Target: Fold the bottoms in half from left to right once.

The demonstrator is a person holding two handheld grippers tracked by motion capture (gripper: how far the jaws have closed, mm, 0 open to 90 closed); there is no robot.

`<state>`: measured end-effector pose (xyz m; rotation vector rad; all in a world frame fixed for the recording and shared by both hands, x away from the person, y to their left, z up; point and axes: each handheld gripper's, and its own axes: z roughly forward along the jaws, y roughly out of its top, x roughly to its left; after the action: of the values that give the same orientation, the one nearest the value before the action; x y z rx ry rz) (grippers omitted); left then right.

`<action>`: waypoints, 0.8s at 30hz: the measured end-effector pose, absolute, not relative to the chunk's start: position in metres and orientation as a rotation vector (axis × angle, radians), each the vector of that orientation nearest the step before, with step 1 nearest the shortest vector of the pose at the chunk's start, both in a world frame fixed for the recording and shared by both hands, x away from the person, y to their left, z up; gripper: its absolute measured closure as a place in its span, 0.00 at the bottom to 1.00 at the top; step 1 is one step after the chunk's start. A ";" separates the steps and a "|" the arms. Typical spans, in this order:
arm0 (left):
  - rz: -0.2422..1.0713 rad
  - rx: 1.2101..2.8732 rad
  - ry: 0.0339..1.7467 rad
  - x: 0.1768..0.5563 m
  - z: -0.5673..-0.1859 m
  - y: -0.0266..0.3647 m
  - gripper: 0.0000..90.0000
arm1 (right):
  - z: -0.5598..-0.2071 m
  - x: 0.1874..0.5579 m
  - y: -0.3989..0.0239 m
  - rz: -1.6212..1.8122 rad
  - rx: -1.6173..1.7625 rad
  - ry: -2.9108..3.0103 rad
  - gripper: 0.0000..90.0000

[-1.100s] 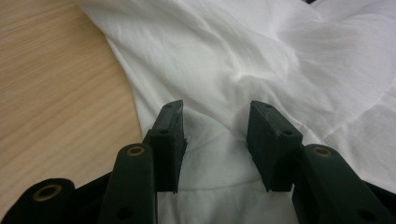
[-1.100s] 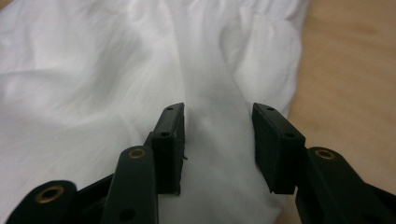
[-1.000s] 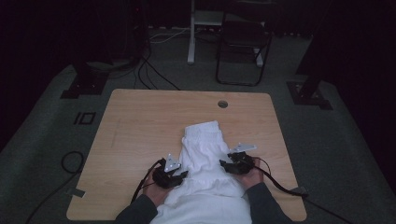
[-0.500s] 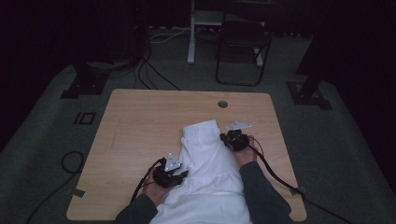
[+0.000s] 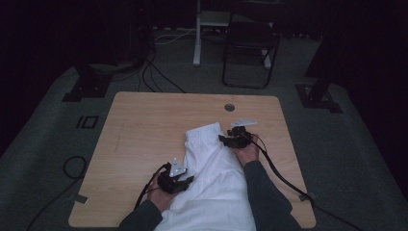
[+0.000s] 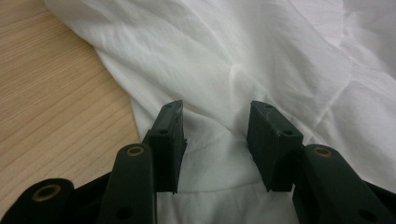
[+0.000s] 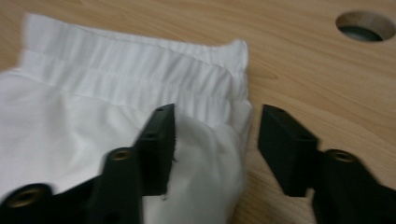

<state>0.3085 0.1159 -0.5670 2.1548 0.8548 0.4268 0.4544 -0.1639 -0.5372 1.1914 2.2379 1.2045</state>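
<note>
The right gripper is now farther up the table than one second ago: it leaves the lower part of the white garment and arrives beside the gathered waistband, at the garment's far right corner. Its jaws have just been opening, and now they stand apart, with the side edge of the cloth between them but not pressed. The person's right forearm reaches farther over the cloth than before.

Garment on table, hole behind it
</note>
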 end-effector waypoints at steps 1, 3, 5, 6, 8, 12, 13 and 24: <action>0.426 2.155 0.855 0.309 -0.567 0.116 0.63 | -0.537 0.452 -0.164 1.204 1.165 2.248 0.43; 0.425 2.152 0.855 0.309 -0.567 0.116 0.63 | -0.540 0.451 -0.161 1.135 1.129 2.294 0.39; 0.425 2.153 0.855 0.309 -0.567 0.116 0.63 | -0.548 0.454 -0.159 1.062 1.135 2.324 0.36; 0.425 2.152 0.857 0.309 -0.567 0.116 0.63 | -0.552 0.456 -0.158 1.054 1.158 2.327 0.36; 0.423 2.153 0.857 0.309 -0.567 0.116 0.62 | -0.556 0.457 -0.156 1.036 1.166 2.334 0.38; 0.424 2.153 0.857 0.309 -0.567 0.116 0.63 | -0.559 0.453 -0.152 1.009 1.175 2.327 0.53; 0.424 2.152 0.859 0.309 -0.567 0.116 0.63 | -0.558 0.451 -0.151 1.011 1.169 2.334 0.61; 0.439 2.142 0.887 0.294 -0.568 0.117 0.64 | -0.560 0.426 -0.161 1.093 1.280 2.292 0.90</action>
<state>0.2944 0.1172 -0.5677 2.1416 0.8868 0.4393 0.4259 -0.1608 -0.5605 1.2800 2.2924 1.0928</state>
